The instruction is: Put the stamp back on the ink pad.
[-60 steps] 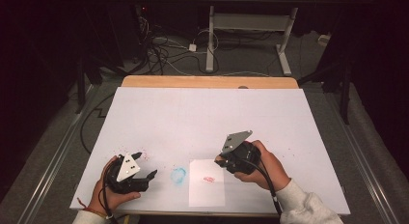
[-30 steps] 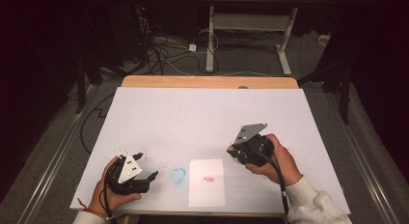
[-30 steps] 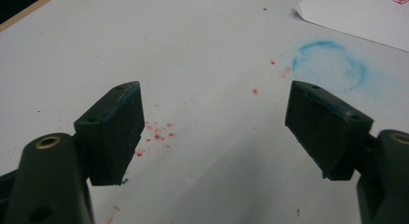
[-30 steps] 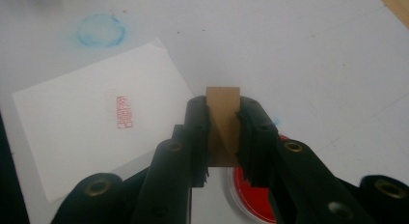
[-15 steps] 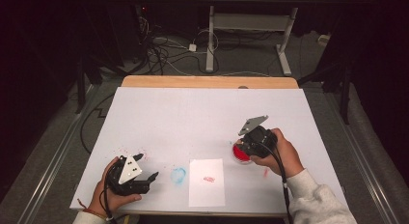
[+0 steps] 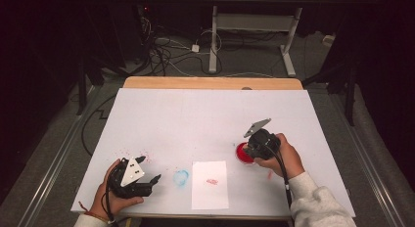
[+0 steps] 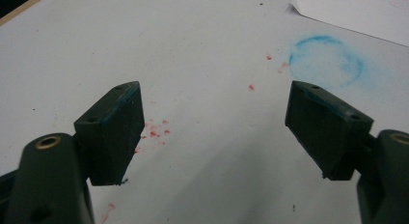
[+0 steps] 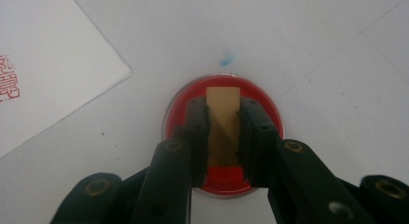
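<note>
While the left claw [image 6: 155,178] has kept to its spot near the front left corner of the bench [image 6: 210,109], the right claw [image 6: 246,151] has travelled: two seconds back it hung over the top edge of the paper sheet [image 6: 210,185], and since then it has swung away to the right and sunk over the red ink pad [image 6: 243,153], which came into sight half a second ago beside the hand. The sheet, with its small red imprint [image 6: 212,181], and the faint blue ring [image 6: 180,177] to its left lie where they lay before.

Around the ink pad the white bench top is bare: open surface stretches behind it to the wooden strip at the far edge, and a broad margin runs to the right edge. The sheet's near corner lies apart from the pad in the right gripper view. Between the two hands sit only the sheet and the blue ring, close to the front edge.

Seen in the right gripper view, the right claw [image 8: 223,119] is clamped on a tan wooden stamp [image 8: 223,122], whose lower end stands over the red pad [image 8: 223,183]; contact with the ink cannot be told. The left claw [image 7: 214,132] stands wide apart, holding nothing, above red specks [image 7: 153,132] on the bench.
</note>
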### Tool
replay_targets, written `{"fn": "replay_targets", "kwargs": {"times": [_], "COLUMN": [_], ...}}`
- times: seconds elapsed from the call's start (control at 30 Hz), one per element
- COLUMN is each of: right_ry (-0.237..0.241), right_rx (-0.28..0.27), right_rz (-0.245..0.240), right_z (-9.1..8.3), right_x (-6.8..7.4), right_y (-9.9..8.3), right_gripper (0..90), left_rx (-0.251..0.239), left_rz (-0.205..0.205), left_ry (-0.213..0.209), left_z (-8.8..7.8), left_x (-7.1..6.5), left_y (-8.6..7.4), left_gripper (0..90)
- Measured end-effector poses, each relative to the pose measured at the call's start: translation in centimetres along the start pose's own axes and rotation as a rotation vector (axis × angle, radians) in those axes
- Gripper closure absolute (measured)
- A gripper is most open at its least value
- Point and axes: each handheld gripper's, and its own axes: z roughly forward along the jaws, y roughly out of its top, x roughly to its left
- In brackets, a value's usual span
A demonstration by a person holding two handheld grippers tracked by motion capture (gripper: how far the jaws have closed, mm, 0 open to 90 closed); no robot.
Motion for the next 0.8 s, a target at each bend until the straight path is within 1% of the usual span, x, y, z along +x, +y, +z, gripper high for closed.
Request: {"fn": "replay_targets", "kwargs": {"times": [0.07, 0.23, 0.27, 0.33, 0.47, 0.57, 0.63, 0.67, 0.7, 0.73, 0.8], "right_ry": [0.003, 0.008, 0.009, 0.014, 0.011, 0.009, 0.002, 0.004, 0.003, 0.006, 0.008], "right_rx": [0.005, 0.030, 0.032, 0.041, 0.034, 0.034, 0.027, 0.025, 0.019, 0.014, 0.007], "right_rz": [0.005, -0.005, -0.006, -0.008, -0.006, 0.001, 0.013, 0.013, 0.019, 0.027, 0.026], "right_z": [0.3, 1.0, 1.1, 1.3, 1.4, 1.5, 1.4, 1.4, 1.3, 1.2, 1.0], "right_x": [-0.1, 0.0, 0.1, 0.1, 0.1, 0.1, 0.0, 0.0, -0.1, -0.1, -0.2], "right_y": [-0.1, -0.2, -0.2, -0.2, -0.2, -0.3, -0.3, -0.3, -0.4, -0.4, -0.4], "right_gripper": [75.9, 75.9, 75.9, 75.8, 75.2, 70.6, 69.5, 68.6, 68.7, 68.7, 72.6], "left_rx": [0.002, 0.006, 0.001, 0.003, 0.003, 0.003, 0.002, 0.007, 0.001, 0.001, 0.001], "left_rz": [-0.001, -0.002, 0.009, 0.009, 0.011, 0.010, 0.010, -0.001, 0.010, 0.009, 0.011], "left_ry": [0.000, 0.002, 0.007, 0.007, 0.007, 0.009, 0.008, 0.003, 0.008, 0.009, 0.010], "left_z": [0.0, 0.1, 0.1, 0.1, 0.1, 0.1, 0.1, 0.1, 0.1, 0.1, 0.1], "left_x": [0.0, -0.1, 0.0, 0.0, 0.0, 0.1, 0.1, 0.0, 0.1, 0.1, 0.1], "left_y": [0.0, 0.0, 0.0, 0.0, 0.0, 0.0, 0.0, 0.0, 0.0, 0.0, 0.0], "left_gripper": [21.1, 21.1, 21.1, 21.1, 21.1, 21.1, 21.1, 21.0, 21.1, 21.0, 21.0]}}
